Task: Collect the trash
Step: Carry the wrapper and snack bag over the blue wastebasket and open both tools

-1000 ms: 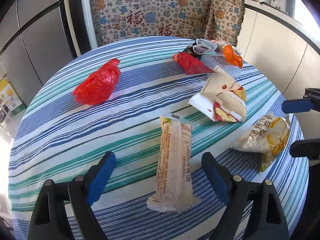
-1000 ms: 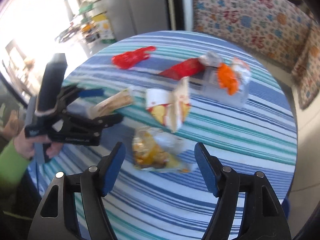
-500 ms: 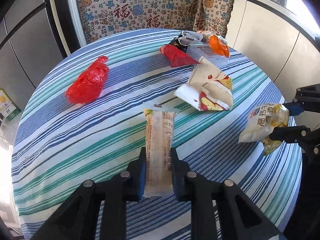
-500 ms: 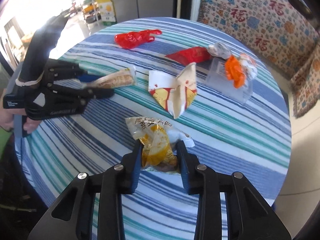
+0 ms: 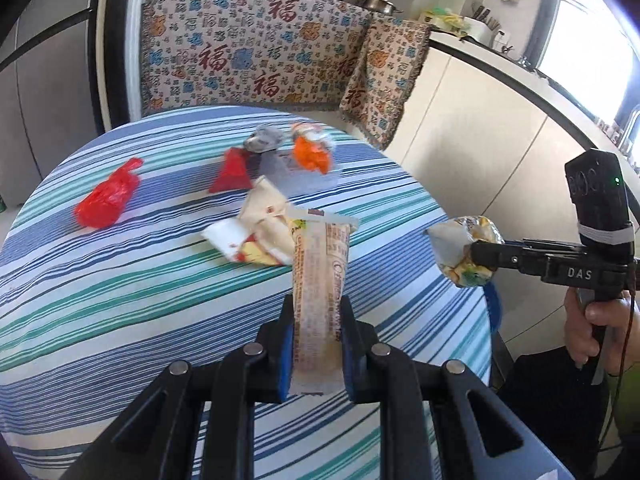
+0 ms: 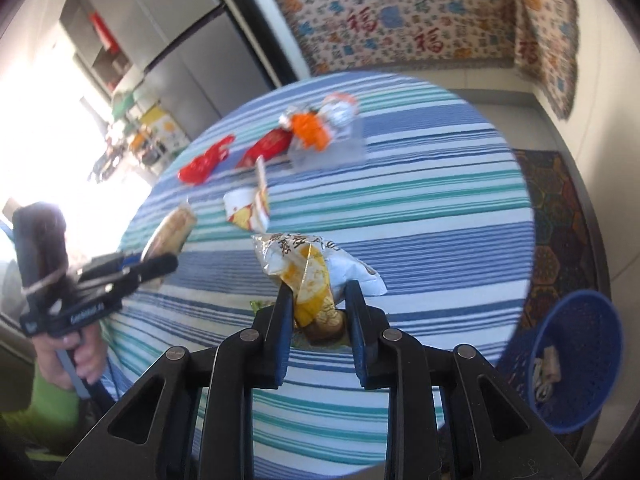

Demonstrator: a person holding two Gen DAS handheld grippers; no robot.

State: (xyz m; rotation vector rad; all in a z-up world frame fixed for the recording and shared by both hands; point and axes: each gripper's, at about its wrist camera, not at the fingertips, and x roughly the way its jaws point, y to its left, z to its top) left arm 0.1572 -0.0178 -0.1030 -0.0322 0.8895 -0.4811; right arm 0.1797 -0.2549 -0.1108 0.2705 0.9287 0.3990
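My left gripper (image 5: 314, 332) is shut on a long beige snack wrapper (image 5: 318, 280) and holds it above the striped round table (image 5: 120, 300). My right gripper (image 6: 318, 312) is shut on a crumpled yellow and white snack bag (image 6: 308, 268), also lifted off the table; the bag shows in the left wrist view (image 5: 464, 250) past the table's right edge. On the table lie a red plastic bag (image 5: 108, 200), a red wrapper (image 5: 232, 172), a white and yellow paper bag (image 5: 260, 228) and a clear box with orange trash (image 5: 308, 160).
A blue mesh bin (image 6: 576, 360) stands on the floor at the table's right side, with some trash inside. A patterned bench back (image 5: 256, 52) stands behind the table. A white counter (image 5: 500, 92) runs along the right.
Both grippers shut on their pieces of trash and lifted them off the table. The right gripper swung its bag out past the table's edge.
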